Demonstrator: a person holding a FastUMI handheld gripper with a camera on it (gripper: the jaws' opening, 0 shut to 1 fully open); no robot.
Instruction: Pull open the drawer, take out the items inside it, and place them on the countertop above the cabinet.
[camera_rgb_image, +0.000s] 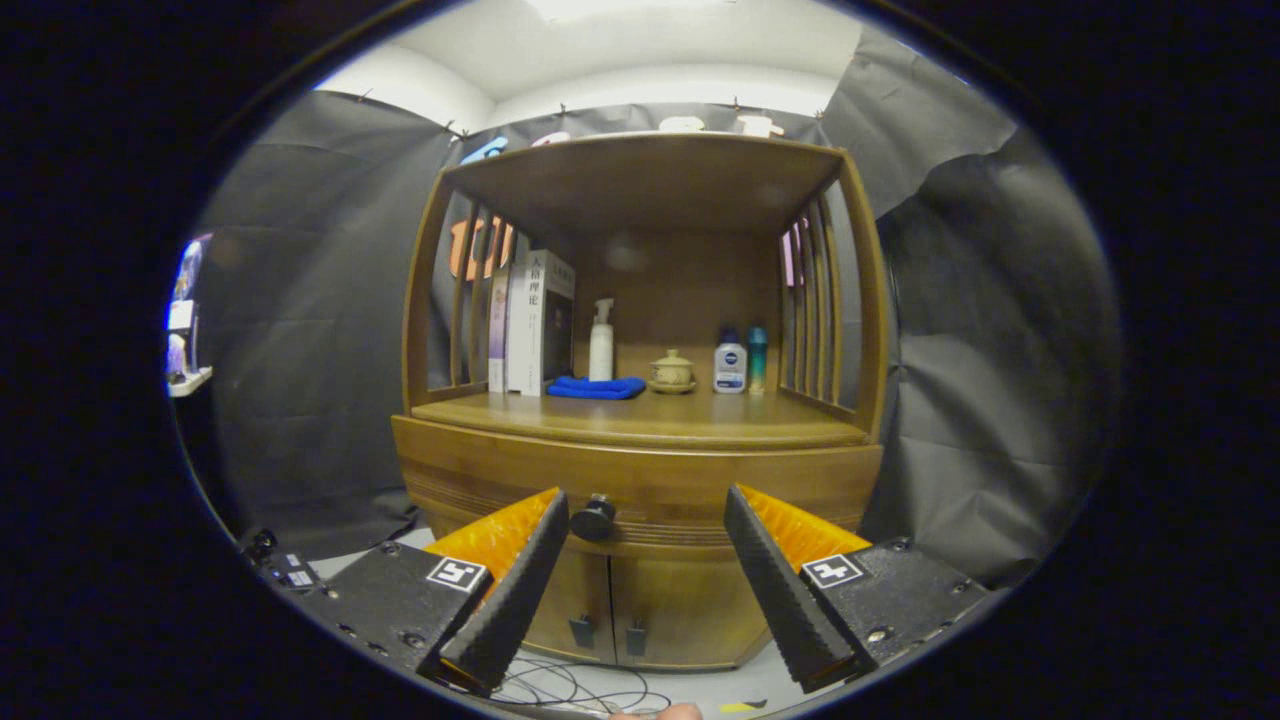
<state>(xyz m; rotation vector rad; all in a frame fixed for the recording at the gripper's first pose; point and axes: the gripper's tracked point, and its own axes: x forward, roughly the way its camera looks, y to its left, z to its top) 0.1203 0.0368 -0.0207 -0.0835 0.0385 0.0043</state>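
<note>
A wooden cabinet stands ahead of me. Its drawer (690, 485) is closed, a curved front with a dark round knob (594, 519). My gripper (645, 497) is open and holds nothing. It faces the drawer front at a short distance, and the knob shows just inside the left fingertip (553, 500). Above the drawer lies the countertop (640, 418), a shelf under a wooden roof. What the drawer holds is hidden.
On the countertop stand books (530, 325), a white pump bottle (601, 342), a folded blue cloth (597, 387), a small lidded cup (671, 371), and two small bottles (741, 362). Its front strip is bare. Two lower doors (620, 600) sit under the drawer. Cables (570, 690) lie on the floor.
</note>
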